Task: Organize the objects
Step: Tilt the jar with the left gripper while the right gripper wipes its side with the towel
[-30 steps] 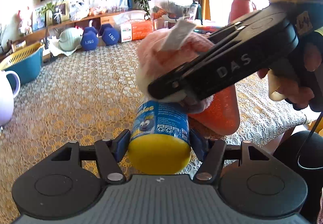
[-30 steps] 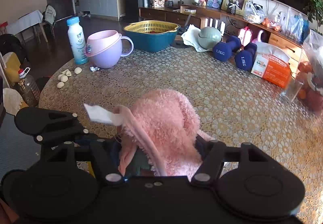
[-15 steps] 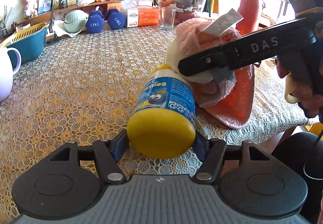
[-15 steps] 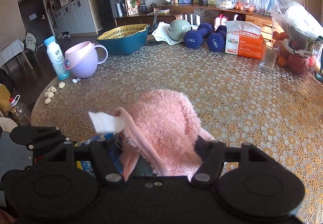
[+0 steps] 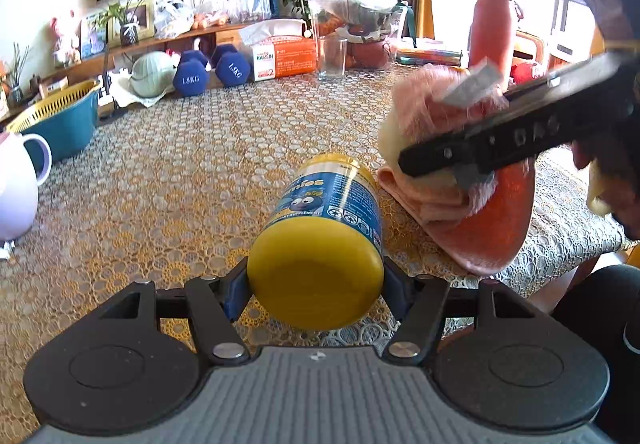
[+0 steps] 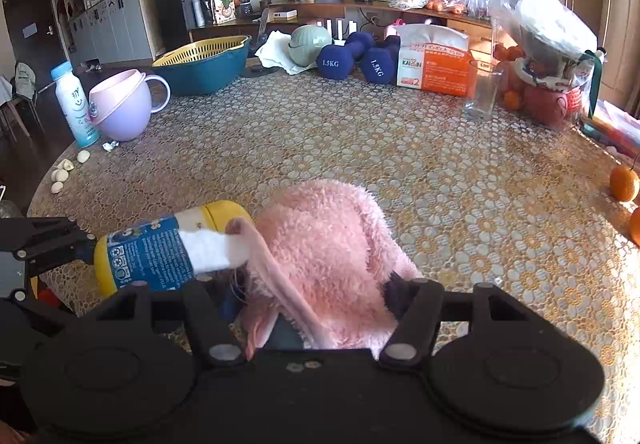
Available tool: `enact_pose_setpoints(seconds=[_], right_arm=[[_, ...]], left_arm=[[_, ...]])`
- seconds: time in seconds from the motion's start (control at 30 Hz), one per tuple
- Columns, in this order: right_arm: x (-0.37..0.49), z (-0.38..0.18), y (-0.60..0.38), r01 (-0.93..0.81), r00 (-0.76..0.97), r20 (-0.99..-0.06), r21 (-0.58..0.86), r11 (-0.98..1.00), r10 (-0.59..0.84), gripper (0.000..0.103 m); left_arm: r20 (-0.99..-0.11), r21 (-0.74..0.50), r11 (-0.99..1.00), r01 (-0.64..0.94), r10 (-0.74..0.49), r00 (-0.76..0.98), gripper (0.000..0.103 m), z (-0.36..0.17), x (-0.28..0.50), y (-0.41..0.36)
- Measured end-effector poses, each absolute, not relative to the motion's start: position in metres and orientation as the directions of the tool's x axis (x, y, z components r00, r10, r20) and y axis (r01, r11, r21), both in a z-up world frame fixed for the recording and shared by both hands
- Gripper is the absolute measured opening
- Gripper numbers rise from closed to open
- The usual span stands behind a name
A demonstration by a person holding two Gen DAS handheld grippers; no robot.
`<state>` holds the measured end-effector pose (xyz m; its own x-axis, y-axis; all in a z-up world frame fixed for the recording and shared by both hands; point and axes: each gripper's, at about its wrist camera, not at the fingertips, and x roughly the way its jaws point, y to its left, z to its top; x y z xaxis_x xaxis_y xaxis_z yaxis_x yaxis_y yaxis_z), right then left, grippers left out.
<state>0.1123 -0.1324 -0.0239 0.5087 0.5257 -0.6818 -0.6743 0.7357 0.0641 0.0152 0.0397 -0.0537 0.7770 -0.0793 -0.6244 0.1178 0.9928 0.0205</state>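
Note:
My left gripper [image 5: 316, 280] is shut on a yellow-and-blue supplement bottle [image 5: 320, 240], held on its side just above the lace-covered table, base toward the camera. The bottle also shows in the right wrist view [image 6: 160, 248], at the left. My right gripper [image 6: 316, 296] is shut on a fluffy pink slipper [image 6: 332, 256] with a white tag. In the left wrist view the slipper [image 5: 480, 211] hangs to the right of the bottle, orange-pink sole facing me, near the table's near right edge. The bottle and slipper are apart.
Along the far side stand a teal basin with yellow strainer [image 6: 204, 61], a lilac mug [image 6: 124, 107], a white drink bottle [image 6: 76, 105], two blue dumbbells [image 6: 356, 59], an orange tissue box [image 6: 434, 63], a glass [image 6: 482, 87] and a bagged basket [image 6: 548, 59]. Oranges [image 6: 624, 183] lie right.
The bottle and slipper were pressed together a second ago; now they are separated. My right gripper has carried the slipper rightward while the bottle stays in my left gripper.

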Motion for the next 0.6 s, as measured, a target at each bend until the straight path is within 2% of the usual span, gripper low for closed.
enact_pose_setpoints(seconds=[0.23,0.4,0.53,0.6], right_arm=[[0.083,0.026,-0.113,-0.835,0.406,-0.591,0.072,0.546,0.698,0.064],[0.065,0.03,-0.088,-0.904,0.326,-0.611,0.022,0.428,0.721,0.064],[0.067,0.023,-0.077,-0.899,0.361,-0.641,-0.044,0.436,0.678,0.064],[0.075,0.022,-0.08,-0.893,0.35,-0.639,-0.008,0.449,0.685,0.064]], left_arm=[[-0.593,0.089,0.986,0.14,-0.06,0.803,0.065,-0.044,0.016,0.03],[-0.578,0.124,0.981,0.15,-0.051,0.815,0.065,-0.042,0.016,0.025],[-0.577,0.127,0.98,0.153,-0.053,0.815,0.064,-0.041,0.016,0.024],[-0.575,0.124,0.98,0.154,-0.056,0.817,0.064,-0.041,0.016,0.025]])
